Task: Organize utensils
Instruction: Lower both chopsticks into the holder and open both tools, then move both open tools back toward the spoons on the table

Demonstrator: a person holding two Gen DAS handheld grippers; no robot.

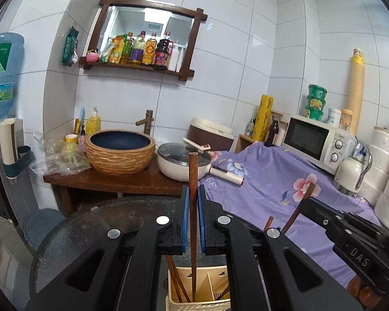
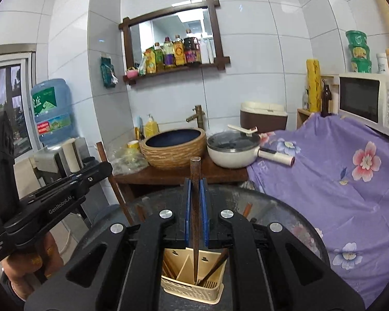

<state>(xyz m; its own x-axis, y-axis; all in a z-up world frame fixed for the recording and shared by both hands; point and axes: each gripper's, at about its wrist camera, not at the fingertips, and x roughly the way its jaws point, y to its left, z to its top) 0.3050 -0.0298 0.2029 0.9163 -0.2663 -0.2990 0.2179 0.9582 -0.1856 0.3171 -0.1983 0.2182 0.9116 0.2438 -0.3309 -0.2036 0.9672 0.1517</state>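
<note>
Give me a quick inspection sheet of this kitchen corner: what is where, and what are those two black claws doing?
Surface: round dark glass table, beside a purple floral cloth.
Job's things: cream slotted plastic utensil holder with dividers, some dark wooden chopsticks inside; each claw holds one more chopstick upright over it.
Clutter: crumpled clear plastic bags by the woven-look basin.
Grippers: left gripper shut on a brown wooden chopstick; right gripper shut on a dark wooden chopstick.
Cables: a pale cord on the floor, cannot tell its use.
Surroundings: white lidded pan, white microwave, blue water bottle, mirror shelf with sauce bottles.
</note>
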